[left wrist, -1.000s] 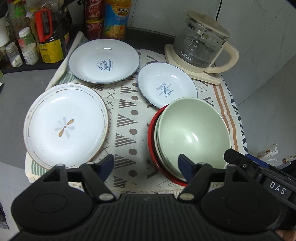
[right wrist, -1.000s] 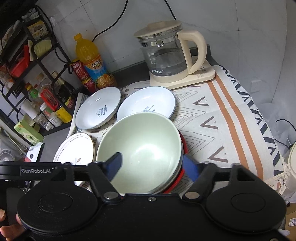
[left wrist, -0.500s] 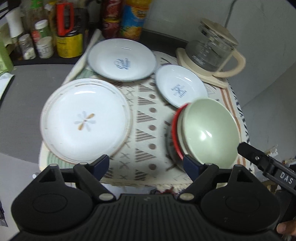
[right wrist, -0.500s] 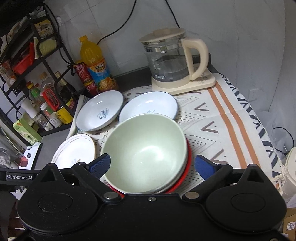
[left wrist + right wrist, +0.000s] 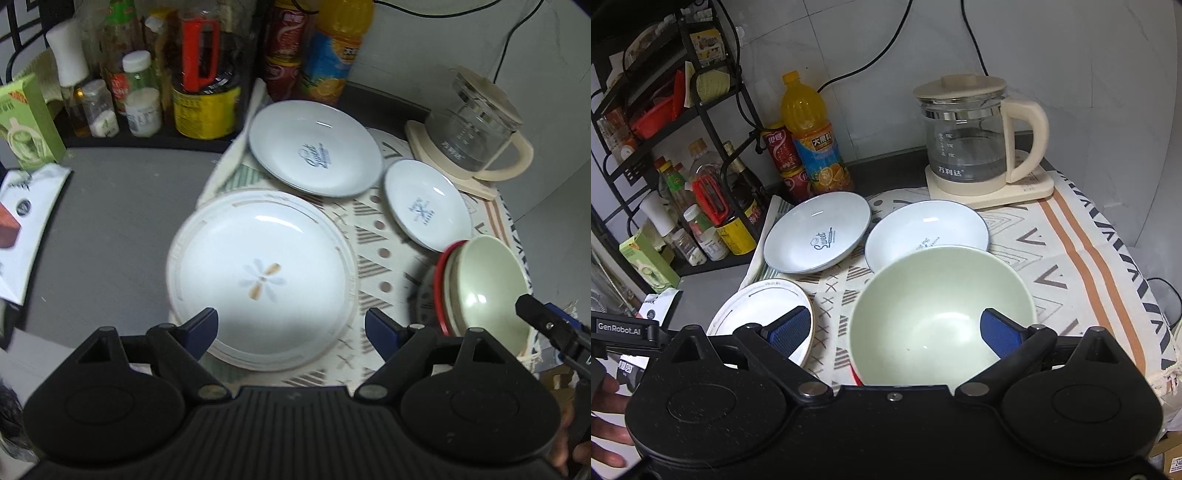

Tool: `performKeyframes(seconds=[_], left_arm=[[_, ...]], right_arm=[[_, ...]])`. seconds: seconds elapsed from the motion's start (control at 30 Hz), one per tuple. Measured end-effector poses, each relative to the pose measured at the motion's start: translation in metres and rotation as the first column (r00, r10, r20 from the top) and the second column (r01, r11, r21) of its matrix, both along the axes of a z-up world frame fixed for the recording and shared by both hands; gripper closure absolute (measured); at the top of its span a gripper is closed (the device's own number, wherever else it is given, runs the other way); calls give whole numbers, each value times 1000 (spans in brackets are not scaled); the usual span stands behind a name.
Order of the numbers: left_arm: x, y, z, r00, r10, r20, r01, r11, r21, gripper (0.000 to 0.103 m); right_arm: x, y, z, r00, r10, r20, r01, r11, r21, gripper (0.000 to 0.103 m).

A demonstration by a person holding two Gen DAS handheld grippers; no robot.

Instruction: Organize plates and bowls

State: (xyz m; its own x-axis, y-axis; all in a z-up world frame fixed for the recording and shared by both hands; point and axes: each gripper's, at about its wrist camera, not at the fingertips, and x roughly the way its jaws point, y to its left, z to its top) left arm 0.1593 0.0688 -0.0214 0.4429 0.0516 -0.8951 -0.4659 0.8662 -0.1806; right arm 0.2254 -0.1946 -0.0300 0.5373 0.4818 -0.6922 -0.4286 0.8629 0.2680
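A large white plate (image 5: 262, 280) with a flower mark lies on the patterned cloth (image 5: 373, 266). My left gripper (image 5: 291, 328) hovers open over its near edge, nothing between the pads. To the right, a green bowl (image 5: 484, 284) tops a stack that includes a red bowl (image 5: 441, 284). In the right wrist view my right gripper (image 5: 895, 330) is wide open. One pad is over the green bowl (image 5: 942, 314), the other over the white plate (image 5: 757, 302), with neither pad touching. Two blue-rimmed plates (image 5: 816, 236) (image 5: 923, 232) lie behind.
A glass kettle (image 5: 967, 147) on its base stands at the back right. Bottles and cans (image 5: 812, 140) and a black rack of jars (image 5: 665, 147) crowd the back left. A green box (image 5: 26, 122) and packets lie on the grey counter (image 5: 110, 221) at left.
The left gripper has swung left from the bowl stack to over the big white plate. The right gripper has opened much wider around the green bowl's rim and shifted left.
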Motion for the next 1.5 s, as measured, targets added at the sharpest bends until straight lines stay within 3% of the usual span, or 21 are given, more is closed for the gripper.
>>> performKeyframes(seconds=[0.37,0.77,0.97,1.5], left_arm=[[-5,70,-3,999,-3,-36,2,1000,-13,18],[5,129,-5,999,-40,-11,39,999,-29,18],[19,146,-13,997,-75,0,75,996,-37,18],[66,164,-30,985,-163,46,165,986,-27,18]], right_arm=[[-5,59,7,999,26,-24,-27,999,-17,4],[-8,114,9,1000,1,-31,-2,999,-49,4],[-11,134,3,999,-12,-33,9,996,-90,4],[1,155,-16,990,-116,-80,109,990,-85,5]])
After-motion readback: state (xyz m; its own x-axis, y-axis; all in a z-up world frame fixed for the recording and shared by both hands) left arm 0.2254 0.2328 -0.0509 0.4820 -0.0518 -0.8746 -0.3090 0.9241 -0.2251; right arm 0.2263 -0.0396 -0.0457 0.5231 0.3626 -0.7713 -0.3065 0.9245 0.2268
